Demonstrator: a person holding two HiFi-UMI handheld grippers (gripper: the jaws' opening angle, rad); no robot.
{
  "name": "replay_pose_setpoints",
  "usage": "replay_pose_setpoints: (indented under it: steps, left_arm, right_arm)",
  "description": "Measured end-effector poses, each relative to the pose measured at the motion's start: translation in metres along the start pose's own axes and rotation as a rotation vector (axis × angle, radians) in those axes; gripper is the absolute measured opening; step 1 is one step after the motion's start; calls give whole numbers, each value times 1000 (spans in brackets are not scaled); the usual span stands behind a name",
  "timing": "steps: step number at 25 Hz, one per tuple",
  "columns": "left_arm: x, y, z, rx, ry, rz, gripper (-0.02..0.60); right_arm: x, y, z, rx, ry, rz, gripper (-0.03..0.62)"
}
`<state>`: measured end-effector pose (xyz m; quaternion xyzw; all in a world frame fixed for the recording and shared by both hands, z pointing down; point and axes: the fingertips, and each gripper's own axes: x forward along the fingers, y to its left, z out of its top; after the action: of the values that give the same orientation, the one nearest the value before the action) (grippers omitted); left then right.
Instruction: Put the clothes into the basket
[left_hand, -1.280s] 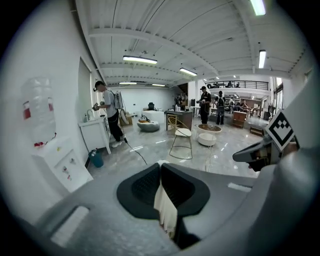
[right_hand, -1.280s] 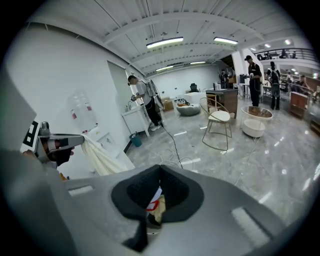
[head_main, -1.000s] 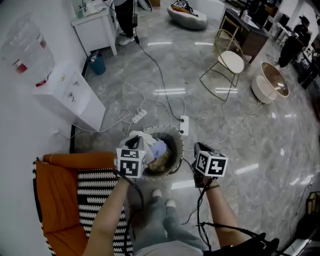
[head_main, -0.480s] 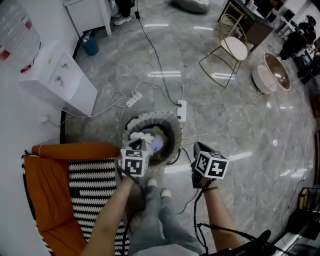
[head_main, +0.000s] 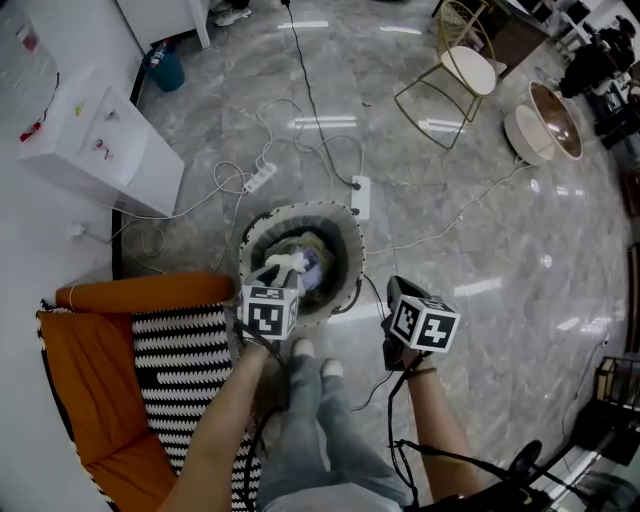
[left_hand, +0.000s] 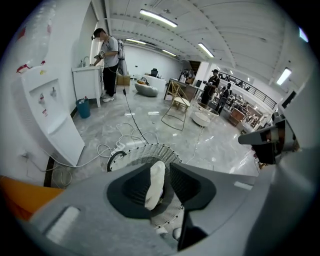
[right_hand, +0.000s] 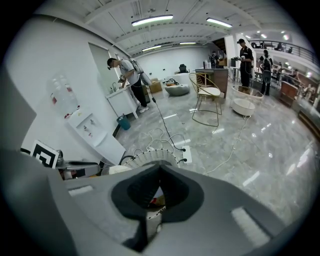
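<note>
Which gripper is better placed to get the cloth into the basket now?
The left gripper. Its jaws have just been opening above the basket with the white cloth between them; the right gripper is shut, empty, beside the basket.

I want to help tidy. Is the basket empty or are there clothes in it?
Not empty. From above, the basket shows crumpled clothes inside its rim.

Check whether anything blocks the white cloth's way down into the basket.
Nothing visible does. The white cloth hangs between the left tongs, whose jaws have just been opening, directly over the open basket, which already holds other clothes.
</note>
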<state>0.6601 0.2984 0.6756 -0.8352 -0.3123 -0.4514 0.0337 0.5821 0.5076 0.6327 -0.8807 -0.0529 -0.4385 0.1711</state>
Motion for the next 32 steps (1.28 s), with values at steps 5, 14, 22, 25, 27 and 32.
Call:
replay_pose_setpoints:
  steps: [5, 14, 22, 25, 27, 32]
  left_arm:
    - [-12, 6, 8, -7, -21, 5, 129]
    - [-48, 19, 12, -60, -85, 74, 127]
    - [-133, 22, 20, -129, -227, 186, 93]
    - [-173, 25, 29, -131, -292, 238, 78]
    - [-202, 27, 38, -124, -343, 280, 61]
    - [-274, 25, 58, -102, -468, 382, 26]
  right_arm:
    - [-1, 0, 4, 3, -1, 1, 3]
    - [-7, 15, 16, -43, -18, 40, 3]
    - [-54, 23, 39, -105, -104, 88, 3]
    - [-78, 28, 56, -145, -154, 98, 3]
    - [-95, 34, 71, -170, -198, 106, 3]
    - [-144, 44, 106, -265, -325, 105, 3]
